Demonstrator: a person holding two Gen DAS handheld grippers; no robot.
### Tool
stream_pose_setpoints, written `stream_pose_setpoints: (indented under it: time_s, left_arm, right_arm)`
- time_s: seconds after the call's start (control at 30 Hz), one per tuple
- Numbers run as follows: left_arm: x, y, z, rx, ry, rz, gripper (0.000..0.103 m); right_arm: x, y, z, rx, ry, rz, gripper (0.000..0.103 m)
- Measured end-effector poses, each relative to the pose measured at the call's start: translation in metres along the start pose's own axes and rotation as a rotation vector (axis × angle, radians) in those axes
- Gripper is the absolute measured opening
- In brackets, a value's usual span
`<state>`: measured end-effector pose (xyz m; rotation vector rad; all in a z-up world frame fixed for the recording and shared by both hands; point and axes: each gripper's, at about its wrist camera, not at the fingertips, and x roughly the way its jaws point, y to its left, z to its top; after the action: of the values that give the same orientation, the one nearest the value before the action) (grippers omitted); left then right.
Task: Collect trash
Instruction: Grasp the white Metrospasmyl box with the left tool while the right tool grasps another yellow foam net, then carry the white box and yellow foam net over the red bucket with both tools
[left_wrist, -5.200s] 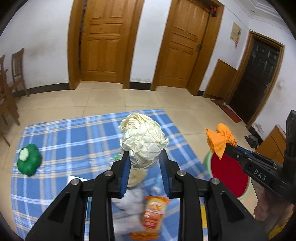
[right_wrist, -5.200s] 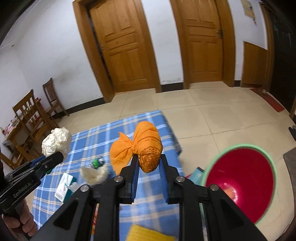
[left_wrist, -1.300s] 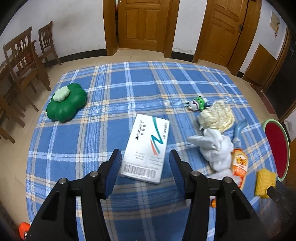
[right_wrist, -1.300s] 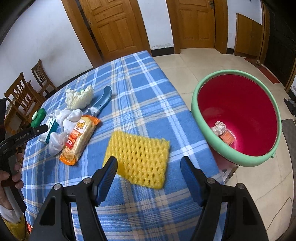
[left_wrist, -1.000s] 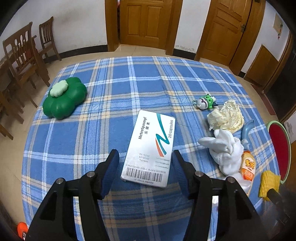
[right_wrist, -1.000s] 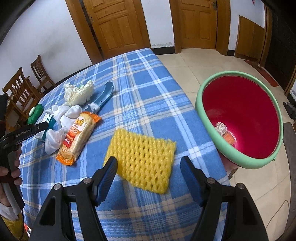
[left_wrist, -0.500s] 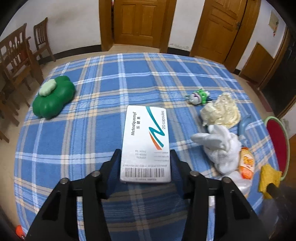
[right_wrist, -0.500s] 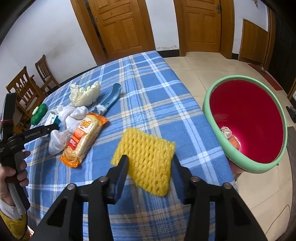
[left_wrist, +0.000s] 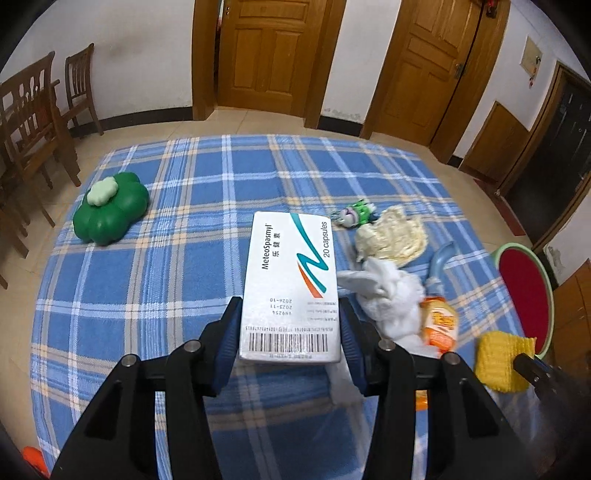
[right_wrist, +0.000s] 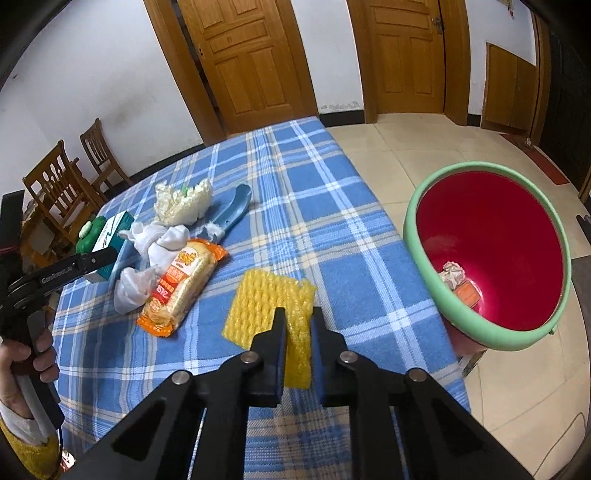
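Both grippers have a catch. The left gripper (left_wrist: 289, 334) is clamped on the near end of the white box (left_wrist: 290, 285), barcode end between the blue pads, the far end tilted up off the blue plaid cloth (left_wrist: 192, 229). In the right wrist view a hand (right_wrist: 22, 354) grips that tool's handle at the left edge.

Over on the right, the right gripper (right_wrist: 298, 325) is pinched nearly shut on the yellow foam net (right_wrist: 266, 306): one edge is bunched between the fingers, the rest lying on the cloth. The red bin (right_wrist: 491, 254) with its green rim stands just off the table edge to the right, with a crumpled wad and something orange at the bottom.

On the cloth between the grippers lie a snack packet (right_wrist: 183, 282), white rags (right_wrist: 155, 240), a blue scoop (right_wrist: 232, 210) and cream paper (right_wrist: 183, 201). A green toy (left_wrist: 109, 212) sits well to the left.
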<state>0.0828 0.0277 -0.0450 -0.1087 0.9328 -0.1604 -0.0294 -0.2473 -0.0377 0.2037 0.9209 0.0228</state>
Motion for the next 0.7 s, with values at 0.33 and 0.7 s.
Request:
stream_pose_setpoints:
  time_s: [0.33,0.7]
  left_arm:
    - [-0.032,-0.034,0.004,0.044,-0.054,-0.065,0.051]
    - [-0.047,-0.093,0.009,0.119,-0.069,-0.156,0.051]
  right_arm:
    - [-0.027,-0.016,0.011,0.025,-0.084,-0.010,0.013]
    - [-0.056,-0.054,0.021,0.090,-0.172,-0.052,0.013]
